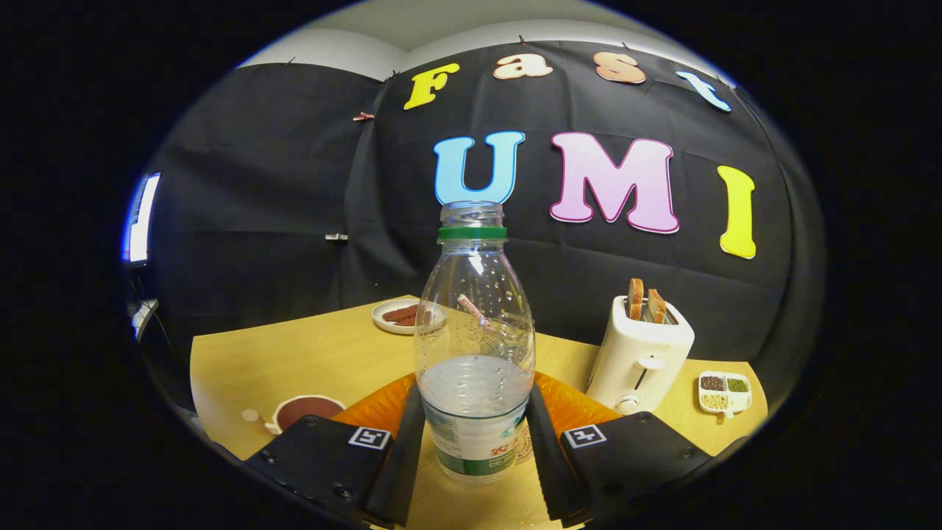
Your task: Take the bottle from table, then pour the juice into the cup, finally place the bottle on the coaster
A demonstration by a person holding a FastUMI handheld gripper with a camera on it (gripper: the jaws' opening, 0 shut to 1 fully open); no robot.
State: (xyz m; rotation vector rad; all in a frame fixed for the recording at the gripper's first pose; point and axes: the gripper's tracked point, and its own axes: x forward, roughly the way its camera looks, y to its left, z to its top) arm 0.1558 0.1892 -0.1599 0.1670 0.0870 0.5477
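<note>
Bottle: the clear bottle [475,346] stands upright in the lower middle of the frame, cap off, a green ring at the neck, liquid filling roughly its lower third.
Fingers: the gripper [475,442] has one finger against each side of the bottle's labelled lower body, so it appears to be clamped on it; whether the base rests on the table [294,361] or is just lifted I cannot tell.
Cup: the cup [305,411] with a dark inside sits at lower left, just beyond the left finger, near the table's front edge.
Coaster: the orange coaster [570,405] seems to lie behind the bottle, showing on both sides of it.
Step in hand: probably taking the bottle toward the cup. Keep it upright while carrying, since the mouth is open; tilt only once the mouth is over the cup, and slowly.
Around: a white toaster [640,353] with bread stands to the right, near the coaster; a small divided dish [725,391] lies further right; a plate [397,316] sits behind the bottle.
In the way: nothing lies between bottle and cup; the toaster crowds the coaster's right side for the later set-down.
</note>
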